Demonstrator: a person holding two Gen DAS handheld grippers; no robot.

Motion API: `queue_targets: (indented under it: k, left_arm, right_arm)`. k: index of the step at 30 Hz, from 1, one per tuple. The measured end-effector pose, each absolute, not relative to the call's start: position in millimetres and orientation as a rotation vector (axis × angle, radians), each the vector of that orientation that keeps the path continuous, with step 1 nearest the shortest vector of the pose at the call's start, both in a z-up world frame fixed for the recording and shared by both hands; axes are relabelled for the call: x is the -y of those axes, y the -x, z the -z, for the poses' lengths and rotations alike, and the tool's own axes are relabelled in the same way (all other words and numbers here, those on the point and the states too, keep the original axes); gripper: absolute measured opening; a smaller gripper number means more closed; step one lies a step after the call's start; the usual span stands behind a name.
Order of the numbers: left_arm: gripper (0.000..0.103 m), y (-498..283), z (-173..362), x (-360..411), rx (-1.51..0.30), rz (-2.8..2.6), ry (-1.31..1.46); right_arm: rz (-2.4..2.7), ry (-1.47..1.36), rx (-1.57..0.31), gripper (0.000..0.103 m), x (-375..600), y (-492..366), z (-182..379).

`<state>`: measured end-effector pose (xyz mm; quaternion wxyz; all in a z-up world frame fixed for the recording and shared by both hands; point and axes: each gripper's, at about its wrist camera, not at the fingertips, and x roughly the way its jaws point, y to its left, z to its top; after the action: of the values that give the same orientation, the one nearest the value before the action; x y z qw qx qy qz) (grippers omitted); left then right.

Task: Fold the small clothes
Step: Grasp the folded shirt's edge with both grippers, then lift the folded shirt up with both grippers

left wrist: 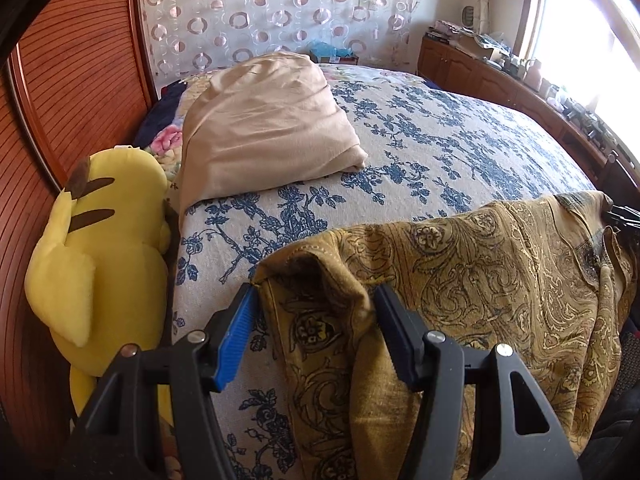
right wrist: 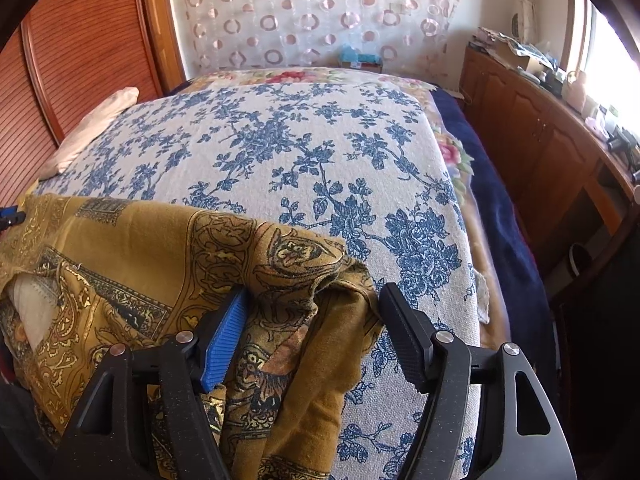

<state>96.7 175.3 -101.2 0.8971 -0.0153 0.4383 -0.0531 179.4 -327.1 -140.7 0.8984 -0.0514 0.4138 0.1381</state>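
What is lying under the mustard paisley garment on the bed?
The mustard paisley garment lies on the blue floral bedspread, which shows all around it. Whether anything else lies beneath cannot be seen; the cloth covers that part.

A mustard-gold woven garment with dark paisley and floral scrollwork (left wrist: 480, 280) is seen draped over the near edge of the bed, directly ahead of and beneath both tools. One bunched corner is raised between the fingers of the left gripper (left wrist: 314, 300), and the opposite bunched corner (right wrist: 304, 280) sits between the fingers of the right gripper (right wrist: 312, 300). The cloth is stretched between the two, wrinkled, with plain golden folds hanging down below each tool.
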Motion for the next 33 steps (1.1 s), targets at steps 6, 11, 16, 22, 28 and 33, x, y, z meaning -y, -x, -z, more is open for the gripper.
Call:
queue_targets:
  k: [6, 11, 16, 22, 28, 33]
  left_arm:
    - [0.007, -92.4, 95.5, -163.0, -0.927, 0.214, 0.004]
    - [0.002, -74.8, 74.6, -148.6, -0.87, 0.218, -0.01]
    - [0.002, -40.1, 22.0, -147.6, -0.715, 0.239, 0.045]
    - [0.002, -6.6, -36.5, -138.9, -0.576, 0.234, 0.01]
    - [0.002, 6.0, -90.7, -139.1, -0.457, 0.228, -0.011]
    - [0.002, 0.7, -129.9, -149.3, -0.373, 0.227, 0.0]
  right_arm:
    - [-0.287, 0.109, -0.872, 0.063, 324.3, -180.3, 139.9]
    - [-0.328, 0.134, -0.879, 0.031, 314.6, -172.1, 137.9]
    - [-0.357, 0.157, -0.84, 0.007, 308.2, -156.6, 127.9]
    - [-0.39, 0.106, -0.632, 0.006, 320.5, -111.2, 50.7]
    - [-0.396, 0.17, -0.494, 0.006, 316.8, -82.6, -20.2]
    - [-0.391, 0.191, -0.392, 0.006, 320.1, -70.8, -73.2]
